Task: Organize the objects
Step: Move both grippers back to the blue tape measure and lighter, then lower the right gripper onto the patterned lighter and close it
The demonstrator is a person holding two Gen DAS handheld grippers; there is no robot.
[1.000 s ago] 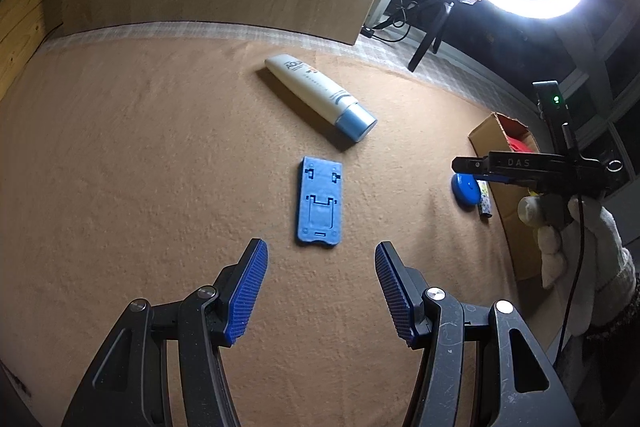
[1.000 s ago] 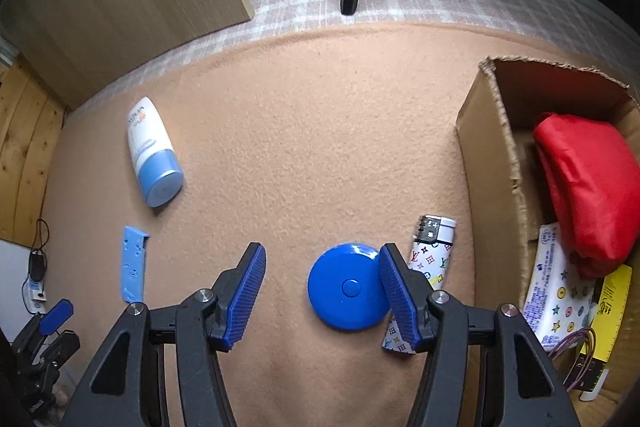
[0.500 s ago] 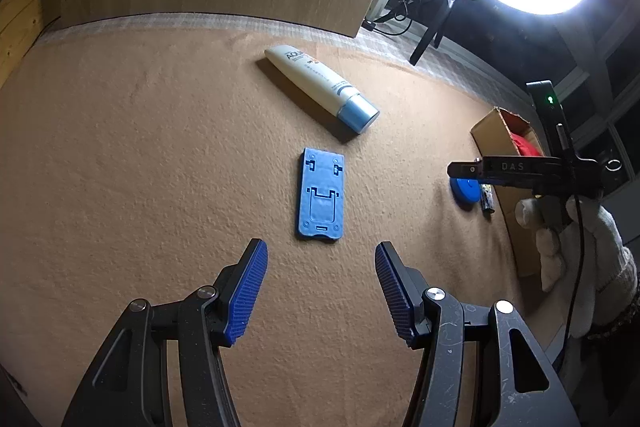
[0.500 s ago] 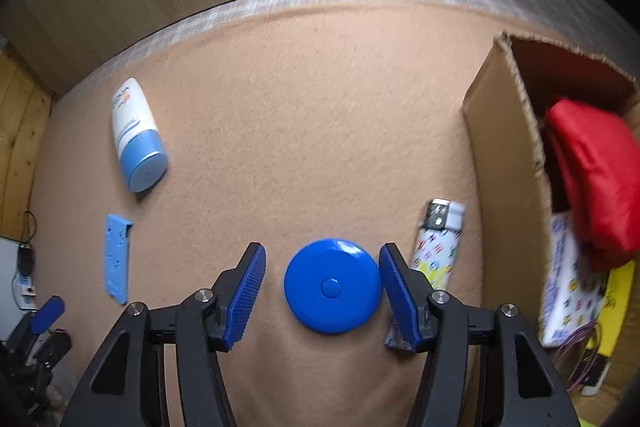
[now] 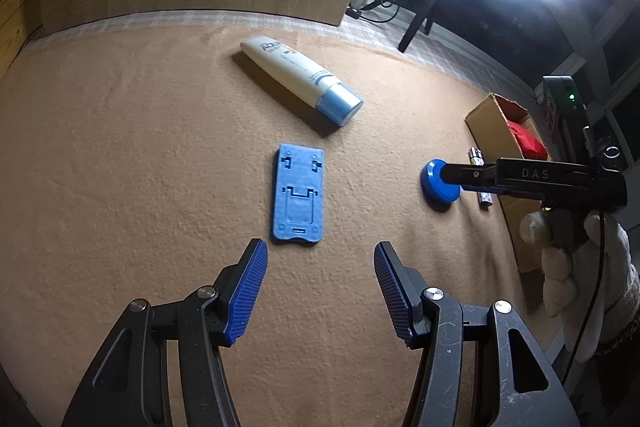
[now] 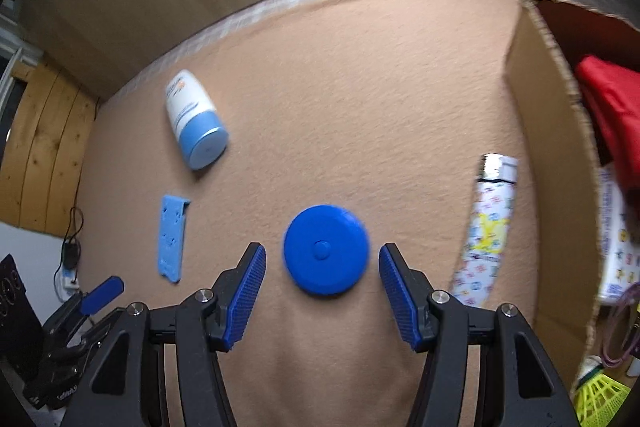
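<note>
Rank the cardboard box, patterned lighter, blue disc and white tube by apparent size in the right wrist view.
1. cardboard box, cut off by the frame
2. patterned lighter
3. blue disc and white tube: similar, and the tube lies farther, so unranked

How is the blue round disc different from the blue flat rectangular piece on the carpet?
Shape: the blue round disc is circular, while the blue flat rectangular piece is an oblong plate.
Surface: the disc is smooth with a small centre button; the plate has cut-out slots.
Colour: the disc is a deeper blue; the plate is lighter.
Position: the disc lies between the open jaws of the right gripper; the plate lies just ahead of the left gripper.
Both lie flat on the carpet.
</note>
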